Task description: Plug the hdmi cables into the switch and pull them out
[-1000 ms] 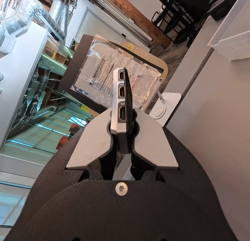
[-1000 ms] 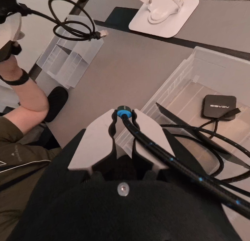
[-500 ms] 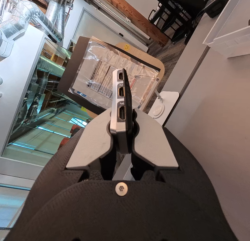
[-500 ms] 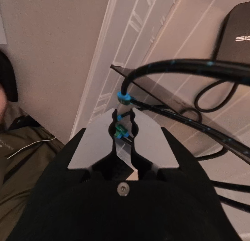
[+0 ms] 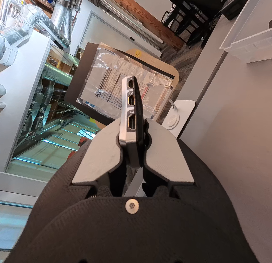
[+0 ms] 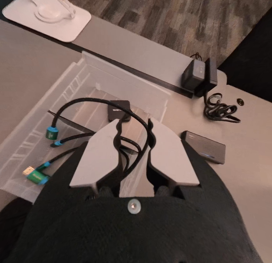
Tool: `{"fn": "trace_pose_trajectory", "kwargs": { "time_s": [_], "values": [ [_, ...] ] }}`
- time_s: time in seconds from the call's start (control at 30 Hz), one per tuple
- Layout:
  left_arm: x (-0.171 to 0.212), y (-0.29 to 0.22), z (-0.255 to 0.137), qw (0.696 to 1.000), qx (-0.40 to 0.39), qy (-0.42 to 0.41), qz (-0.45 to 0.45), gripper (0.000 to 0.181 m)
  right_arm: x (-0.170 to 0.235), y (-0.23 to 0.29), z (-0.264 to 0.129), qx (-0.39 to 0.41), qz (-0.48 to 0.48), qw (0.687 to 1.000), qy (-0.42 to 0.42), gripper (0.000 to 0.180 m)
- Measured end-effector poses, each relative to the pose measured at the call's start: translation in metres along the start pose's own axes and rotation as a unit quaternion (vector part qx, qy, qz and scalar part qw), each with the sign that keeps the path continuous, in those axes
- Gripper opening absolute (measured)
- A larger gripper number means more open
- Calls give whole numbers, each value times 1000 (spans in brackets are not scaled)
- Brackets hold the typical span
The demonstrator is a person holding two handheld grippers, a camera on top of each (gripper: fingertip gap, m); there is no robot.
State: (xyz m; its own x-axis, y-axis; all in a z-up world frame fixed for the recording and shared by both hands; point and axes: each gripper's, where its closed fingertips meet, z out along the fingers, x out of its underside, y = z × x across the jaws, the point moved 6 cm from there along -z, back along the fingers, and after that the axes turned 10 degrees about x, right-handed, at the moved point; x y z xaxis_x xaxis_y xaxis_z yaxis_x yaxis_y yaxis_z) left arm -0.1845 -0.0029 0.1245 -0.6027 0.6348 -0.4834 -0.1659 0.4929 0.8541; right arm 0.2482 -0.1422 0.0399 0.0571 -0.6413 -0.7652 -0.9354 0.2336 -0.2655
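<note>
Centre frame, the left gripper (image 5: 133, 135) clamps the switch (image 5: 131, 115) upright, ports empty. The right gripper (image 6: 134, 128) hangs open above the clear tray (image 6: 70, 79); green-ended HDMI cables (image 6: 51, 132) lie lower left, seemingly loose. Grasp a plug squarely.

Silver-and-black switch (image 5: 131, 120); green-blue plugs (image 6: 51, 133).

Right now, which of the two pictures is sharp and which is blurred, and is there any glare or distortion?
Left wrist view: sharp, the HDMI switch in the left gripper shows crisp ports; glare on the plastic-wrapped sheet; wide-angle bending of the ducts. Right wrist view: dimmer, with motion blur smearing the green HDMI plugs and the clear tray; the right gripper is a little soft.
</note>
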Motion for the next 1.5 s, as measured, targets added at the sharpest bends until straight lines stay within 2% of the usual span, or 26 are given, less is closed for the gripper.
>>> {"fn": "trace_pose_trajectory", "kwargs": {
  "time_s": [0.1,0.2,0.23,0.27,0.37,0.43,0.5,0.6,0.7,0.83,0.93,1.0,1.07,1.23,1.3,1.4,1.5],
  "values": [
    [0,-3,2,1000,5,2,2,22,19,-8,25,68,-63,994,59,34],
    [1,-3,4,1000,6,5,3,22,35,-1,48,53,-88,988,118,34],
    [1,-3,4,1000,6,5,3,22,38,-1,53,60,-89,986,130,29],
    [1,-3,4,1000,5,6,3,22,39,-5,57,79,-88,984,133,9],
    [1,-3,3,1000,5,7,3,22,32,-4,46,60,-49,988,131,9],
    [1,-2,3,1000,5,7,3,22,22,-6,26,62,-11,990,129,10],
    [0,-3,3,1000,6,6,3,22,17,-13,3,100,33,984,142,10],
    [0,-3,3,1000,8,7,3,22,23,-7,-27,77,111,975,178,10],
    [0,-4,2,1000,9,7,3,22,50,5,-37,53,82,956,276,8],
    [-2,-6,2,1000,11,7,5,22,58,7,-13,37,60,949,306,8],
    [-3,-7,1,1000,11,5,6,22,74,16,1,32,-1,928,370,8],
    [-4,-7,0,1000,10,3,6,22,75,20,6,32,-18,923,383,9],
    [-5,-6,0,1000,8,-1,7,22,72,20,8,40,-2,926,375,12],
    [-7,-8,0,1000,6,-13,23,22,60,16,-4,57,29,937,343,38],
    [-8,-9,-1,999,12,-21,26,22,50,17,-18,74,23,945,318,38],
    [-11,-13,-3,997,53,-52,25,22,17,30,-39,88,-19,970,227,38],
    [-15,-20,-10,989,108,-99,28,22,-33,74,-59,46,-119,990,63,38]
  ]
}}
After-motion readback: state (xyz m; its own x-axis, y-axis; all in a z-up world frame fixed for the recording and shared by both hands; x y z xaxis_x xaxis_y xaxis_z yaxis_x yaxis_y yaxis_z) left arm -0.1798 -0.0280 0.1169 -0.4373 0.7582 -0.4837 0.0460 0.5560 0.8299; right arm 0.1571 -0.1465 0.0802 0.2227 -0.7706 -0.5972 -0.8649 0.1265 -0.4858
